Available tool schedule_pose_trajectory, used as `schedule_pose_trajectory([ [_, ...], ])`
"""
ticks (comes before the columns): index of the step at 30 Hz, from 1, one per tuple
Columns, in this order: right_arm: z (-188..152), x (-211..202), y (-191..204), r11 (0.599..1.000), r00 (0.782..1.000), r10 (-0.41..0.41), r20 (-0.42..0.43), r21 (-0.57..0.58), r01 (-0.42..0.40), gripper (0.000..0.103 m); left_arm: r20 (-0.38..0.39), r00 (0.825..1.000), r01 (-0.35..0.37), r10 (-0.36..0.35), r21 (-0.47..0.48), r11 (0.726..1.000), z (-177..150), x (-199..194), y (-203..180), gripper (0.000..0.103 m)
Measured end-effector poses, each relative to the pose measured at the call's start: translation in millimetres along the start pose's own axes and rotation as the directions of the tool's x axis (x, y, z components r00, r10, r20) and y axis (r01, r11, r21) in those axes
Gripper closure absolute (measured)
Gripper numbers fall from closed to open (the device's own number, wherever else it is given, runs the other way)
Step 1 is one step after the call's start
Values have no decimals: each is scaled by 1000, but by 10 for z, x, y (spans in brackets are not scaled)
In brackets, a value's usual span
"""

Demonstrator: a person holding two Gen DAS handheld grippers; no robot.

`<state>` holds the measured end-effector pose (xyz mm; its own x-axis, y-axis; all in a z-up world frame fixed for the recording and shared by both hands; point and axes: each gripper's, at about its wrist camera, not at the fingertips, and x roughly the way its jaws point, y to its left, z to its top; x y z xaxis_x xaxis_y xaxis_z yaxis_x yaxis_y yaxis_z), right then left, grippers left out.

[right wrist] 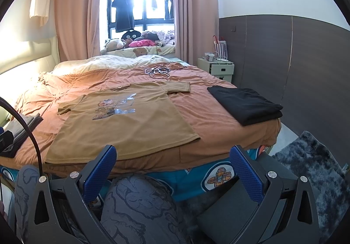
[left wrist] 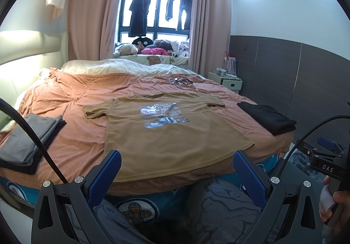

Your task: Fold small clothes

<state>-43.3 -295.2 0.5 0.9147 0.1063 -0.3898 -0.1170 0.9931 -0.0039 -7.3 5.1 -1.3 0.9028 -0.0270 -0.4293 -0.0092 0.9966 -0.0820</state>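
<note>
A tan T-shirt with a shiny chest print lies flat and spread out, front up, on the orange bedspread; it also shows in the right wrist view. My left gripper is open and empty, held just short of the shirt's hem at the bed's near edge. My right gripper is open and empty too, near the shirt's lower right corner. The right gripper's body shows at the right edge of the left wrist view.
A folded grey garment lies on the bed's left. A folded black garment lies on the right, also in the right wrist view. Dark cables lie further back. A white bedside cabinet and grey rug are at the right.
</note>
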Motion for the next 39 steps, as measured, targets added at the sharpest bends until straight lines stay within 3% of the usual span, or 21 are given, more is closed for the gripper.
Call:
schedule_pose_trajectory([
  [26, 8, -63, 13, 1000, 1000, 17, -2, 8, -17, 0, 7, 1000, 1, 0, -41, 999, -75, -111, 111, 0],
  [39, 229, 279, 143, 997, 997, 73, -23, -22, -73, 0, -16, 999, -31, 30, -103, 994, 55, 151, 467, 0],
])
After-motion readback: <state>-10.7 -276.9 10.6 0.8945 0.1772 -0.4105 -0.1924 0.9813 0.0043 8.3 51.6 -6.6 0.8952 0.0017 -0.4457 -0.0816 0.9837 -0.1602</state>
